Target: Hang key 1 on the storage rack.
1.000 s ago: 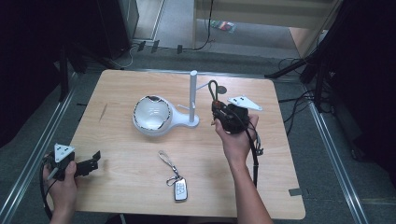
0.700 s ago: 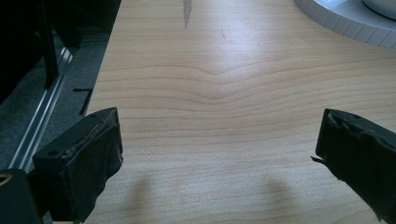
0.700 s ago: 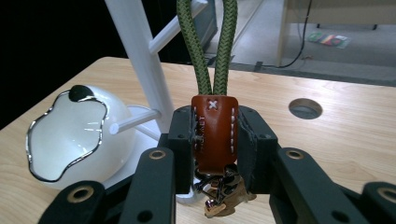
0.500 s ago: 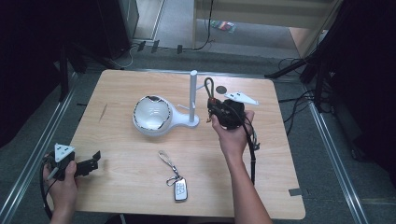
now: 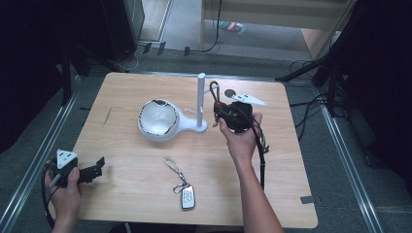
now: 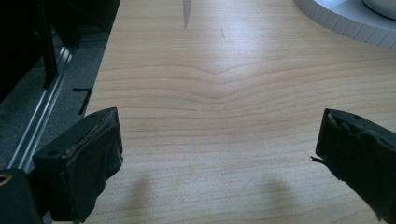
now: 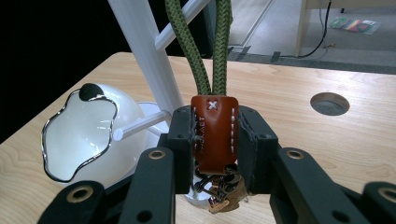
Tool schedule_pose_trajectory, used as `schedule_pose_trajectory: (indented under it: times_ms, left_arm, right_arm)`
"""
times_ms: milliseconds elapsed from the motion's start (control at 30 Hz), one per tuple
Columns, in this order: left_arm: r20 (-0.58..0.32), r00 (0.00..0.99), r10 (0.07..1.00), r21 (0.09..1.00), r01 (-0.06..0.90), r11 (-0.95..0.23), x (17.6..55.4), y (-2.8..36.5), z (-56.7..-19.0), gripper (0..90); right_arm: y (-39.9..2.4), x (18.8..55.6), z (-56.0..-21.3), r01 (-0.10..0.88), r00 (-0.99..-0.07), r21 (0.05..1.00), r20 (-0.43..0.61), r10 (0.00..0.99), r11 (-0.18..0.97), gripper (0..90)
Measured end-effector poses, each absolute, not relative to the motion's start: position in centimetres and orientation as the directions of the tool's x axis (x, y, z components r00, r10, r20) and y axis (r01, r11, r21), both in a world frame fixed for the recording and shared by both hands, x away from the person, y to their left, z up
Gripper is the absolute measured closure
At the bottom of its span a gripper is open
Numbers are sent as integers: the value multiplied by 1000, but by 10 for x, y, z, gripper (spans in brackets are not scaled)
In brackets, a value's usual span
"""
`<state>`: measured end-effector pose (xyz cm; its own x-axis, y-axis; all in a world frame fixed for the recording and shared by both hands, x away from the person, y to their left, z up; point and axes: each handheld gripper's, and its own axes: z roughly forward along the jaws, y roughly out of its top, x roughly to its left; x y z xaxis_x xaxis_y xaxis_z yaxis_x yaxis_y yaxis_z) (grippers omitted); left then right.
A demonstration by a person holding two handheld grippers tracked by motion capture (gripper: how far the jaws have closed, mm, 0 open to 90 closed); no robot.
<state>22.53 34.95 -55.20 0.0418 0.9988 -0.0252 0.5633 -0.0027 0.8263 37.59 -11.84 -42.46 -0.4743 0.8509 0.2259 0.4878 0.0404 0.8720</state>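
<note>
Right gripper [image 5: 219,108] has shifted left toward the white stand's upright post [image 5: 201,97] since the earlier frames, carrying its load closer to the pegs; left gripper [image 5: 97,167] hasn't budged from the table's near-left corner.

Right jaws are clamped on the brown leather tab [image 7: 214,133] of a keychain, squeezing it flat-on from both sides. Green braided cord loop [image 7: 210,51] stands up out of the tab, just beside the post. Metal ring and clips [image 7: 219,189] hang below the jaws.

Left jaws are spread wide over bare wood with nothing between them.

Handling, my read:
- Keychain is light. The leather tab is the only stiff, flat part, so the current hold is the right place to grip.
- Cord is soft but braided thick enough to hold its loop open, which is good for dropping over a side peg [image 7: 140,125].
- Hardware under the tab dangles free, so expect swing and possible snagging on the stand.
- The stand and its white dish base [image 5: 158,119] look like light plastic and could slide or tip if the loop drags on the post.

Second keychain, with a car key fob [image 5: 187,196] and a pale strap, lies flat on the table [image 5: 272,194] near the front edge, well apart from both grippers. Grab that one by the strap or ring; the fob looks smooth and probably slippery.
</note>
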Motion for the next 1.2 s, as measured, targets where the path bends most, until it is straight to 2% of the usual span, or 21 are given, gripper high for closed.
schedule_pose_trajectory:
  times_ms: [267, 533, 767, 1200]
  left_arm:
    - [-25, 41, 999, 826, 564, -2, 225, 349, -552, 8]
    - [-25, 43, 999, 826, 563, -3, 225, 349, -552, 8]
    - [-24, 41, 999, 827, 562, -3, 225, 349, -552, 8]
    - [-24, 40, 999, 827, 563, -2, 225, 349, -552, 8]
  right_arm:
    - [-110, 376, -430, 503, -502, 859, 204, 840, 92, 698]
    - [-106, 372, -432, 501, -507, 858, 187, 841, 111, 645]
    - [-106, 363, -428, 484, -499, 865, 151, 854, 130, 639]
    - [-101, 339, -435, 499, -505, 832, 53, 862, 241, 611]
